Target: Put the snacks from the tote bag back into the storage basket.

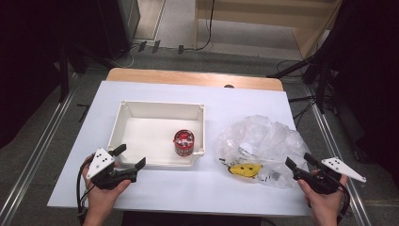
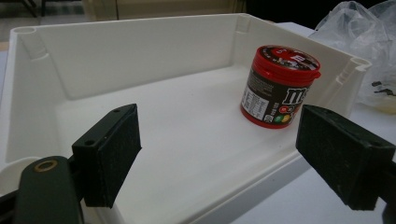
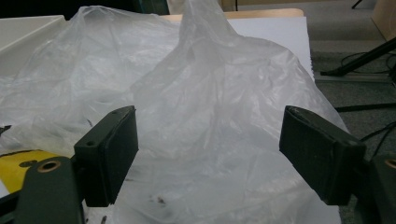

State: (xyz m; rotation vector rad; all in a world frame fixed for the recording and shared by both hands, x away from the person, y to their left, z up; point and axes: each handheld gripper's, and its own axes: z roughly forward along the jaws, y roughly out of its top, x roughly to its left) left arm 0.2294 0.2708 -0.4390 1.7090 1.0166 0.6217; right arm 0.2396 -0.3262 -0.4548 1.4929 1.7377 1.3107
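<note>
Bag (image 1: 263,141) right of the tray (image 1: 123,123) — thin, limp, slippery; pinch a raised fold. Right gripper (image 1: 297,161) and left gripper (image 1: 129,157) both released, empty.

One tub (image 1: 123,123) — white, open-topped — sits on the one table (image 1: 155,186). Inside the tub stands one red can (image 1: 184,142), in its near right corner. Right of the tub lies one clear plastic bag (image 1: 263,136), crumpled, with one yellow packet (image 1: 244,170) showing at its near edge. Two grippers — the left gripper (image 1: 130,157) at the tub's near left corner, the right gripper (image 1: 300,161) at the bag's near right side, well apart from the tub. Two hands hold them, one each.
</note>
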